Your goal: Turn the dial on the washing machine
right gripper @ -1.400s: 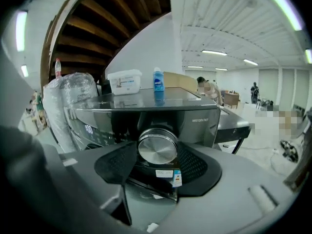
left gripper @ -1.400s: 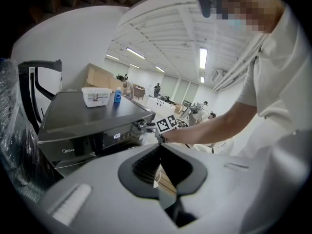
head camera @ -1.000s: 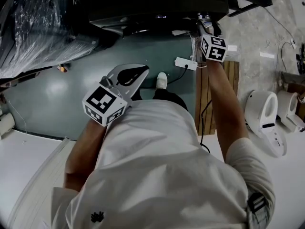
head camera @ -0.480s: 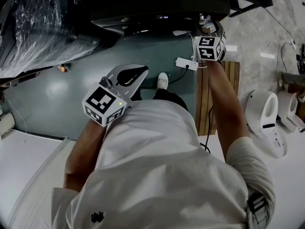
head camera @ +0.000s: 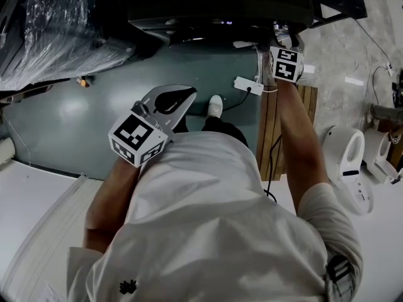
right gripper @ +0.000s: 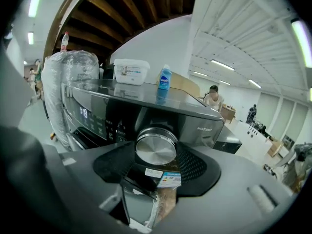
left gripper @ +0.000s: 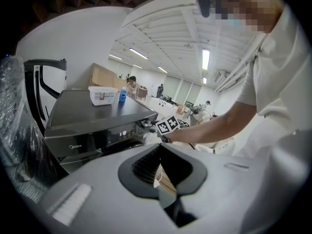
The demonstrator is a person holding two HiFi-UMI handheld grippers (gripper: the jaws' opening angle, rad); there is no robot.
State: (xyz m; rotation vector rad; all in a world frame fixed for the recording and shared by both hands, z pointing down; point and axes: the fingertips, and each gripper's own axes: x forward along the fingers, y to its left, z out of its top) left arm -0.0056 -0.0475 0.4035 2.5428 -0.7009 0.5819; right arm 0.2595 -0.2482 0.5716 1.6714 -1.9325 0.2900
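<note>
Right gripper view looks straight at the front panel of a dark grey washing machine (right gripper: 192, 117). A small model code beginning "MG120" is printed to the right of the dial; its last characters are too small to read. The brushed-silver dial (right gripper: 156, 148) sits at the right end of the control panel, beside a row of lit symbols and a digit display (right gripper: 84, 113) whose figures cannot be read. Below the dial is a white sticker and a coloured label (right gripper: 168, 180), the print on both too fine to make out. On the machine's lid stand a white lidded tub (right gripper: 130, 72) with a printed band and a blue bottle (right gripper: 165, 78) with a white label, neither legible. In the left gripper view, the name "Midea" (left gripper: 75, 149) shows on the panel's left end.

The right gripper (head camera: 283, 43) is up against the panel's right end. Its jaws have just been opening and stand spread wide. The dial lies in the gap between them, and the black pads (right gripper: 197, 167) on either side are not seen pressing on its rim.

The left gripper (head camera: 187, 93) is held low in front of the person's body, well away from the machine. Its jaws are pressed together at the tips, with nothing between them.
</note>
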